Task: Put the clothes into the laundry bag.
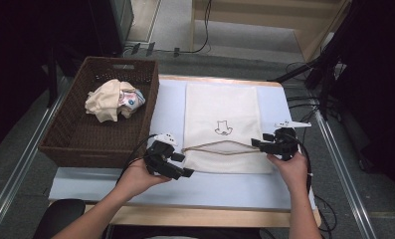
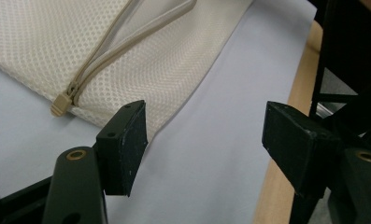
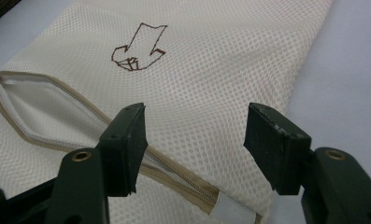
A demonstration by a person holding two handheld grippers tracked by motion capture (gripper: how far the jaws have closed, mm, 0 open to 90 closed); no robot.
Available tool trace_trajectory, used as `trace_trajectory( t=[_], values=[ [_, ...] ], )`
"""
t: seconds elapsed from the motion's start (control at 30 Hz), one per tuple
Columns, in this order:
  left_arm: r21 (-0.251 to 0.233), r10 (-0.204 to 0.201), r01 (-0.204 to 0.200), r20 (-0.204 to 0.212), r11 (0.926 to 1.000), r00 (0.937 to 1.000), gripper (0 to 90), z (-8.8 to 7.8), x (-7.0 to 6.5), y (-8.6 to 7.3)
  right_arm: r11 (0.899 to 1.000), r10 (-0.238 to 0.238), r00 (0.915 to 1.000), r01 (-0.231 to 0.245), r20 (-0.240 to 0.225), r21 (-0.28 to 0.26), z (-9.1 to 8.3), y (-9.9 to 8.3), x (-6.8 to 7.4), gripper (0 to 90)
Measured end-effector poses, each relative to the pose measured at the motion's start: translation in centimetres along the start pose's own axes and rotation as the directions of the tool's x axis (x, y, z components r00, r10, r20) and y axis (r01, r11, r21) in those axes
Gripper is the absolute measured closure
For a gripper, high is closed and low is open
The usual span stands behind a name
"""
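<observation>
I've got a table w/ a pale blue sheet [image 1: 225, 191] over it; bare wood edge [image 1: 195, 216] shows along the near side and a thin strip at the far side. Flat on the sheet, mid-table, lies the mesh bag [image 1: 221, 107], cream, w/ a small brown line drawing [image 1: 223, 128] on it. Its zip [image 1: 220, 148] runs across the near part and is open, the two edges gaping in a shallow lens shape. In the left gripper view the zip pull [image 2: 61, 103] sits at the bag's edge, just beyond my jaw.

Left gripper [image 1: 177, 164] rests at the bag's near-left corner, jaws apart, nothing btwn them but blue sheet. Right gripper [image 1: 258, 143] is at the zip's right end, jaws also wide apart, hovering over the mesh and zip tape w/o pinching either.

Left of the sheet, a brown wicker basket [image 1: 65, 134] w/ a crumpled cream cloth bundle [image 1: 110, 99] in it, some colored print showing.

Room: grey floor around the table, metal rails [image 1: 342, 164] down both sides, black cables [image 1: 304, 107] at right and beyond the far edge, dark equipment at both sides, a pale wood panel [image 1: 279, 20] at the back.
</observation>
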State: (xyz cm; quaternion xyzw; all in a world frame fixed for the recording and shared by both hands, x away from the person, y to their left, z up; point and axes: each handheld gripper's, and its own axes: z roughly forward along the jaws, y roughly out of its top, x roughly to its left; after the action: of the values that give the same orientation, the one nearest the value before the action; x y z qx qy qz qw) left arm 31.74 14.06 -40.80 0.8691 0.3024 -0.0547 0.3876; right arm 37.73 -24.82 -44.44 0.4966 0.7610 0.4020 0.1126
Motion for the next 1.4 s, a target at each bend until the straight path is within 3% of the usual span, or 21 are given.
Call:
trace_trajectory(
  t=[0.5,0.9,1.4],
  values=[
    [0.011,0.020,-0.020,-0.026,0.9997,0.9995,31.4,-2.0,-0.7,1.5,1.000,-0.003,0.9999,0.004,-0.009,0.027,0.6,0.0,0.2,38.4],
    [0.014,0.008,-0.008,-0.028,0.9999,0.9996,30.4,-3.7,-0.6,2.3,1.000,-0.004,0.9999,0.005,-0.016,0.027,0.8,0.1,0.2,38.0],
    [-0.008,0.009,-0.010,-0.076,0.9999,0.9970,29.9,-6.4,0.1,2.8,1.000,-0.012,0.9999,0.012,-0.012,0.028,0.8,0.2,0.3,37.9]
  ],
)
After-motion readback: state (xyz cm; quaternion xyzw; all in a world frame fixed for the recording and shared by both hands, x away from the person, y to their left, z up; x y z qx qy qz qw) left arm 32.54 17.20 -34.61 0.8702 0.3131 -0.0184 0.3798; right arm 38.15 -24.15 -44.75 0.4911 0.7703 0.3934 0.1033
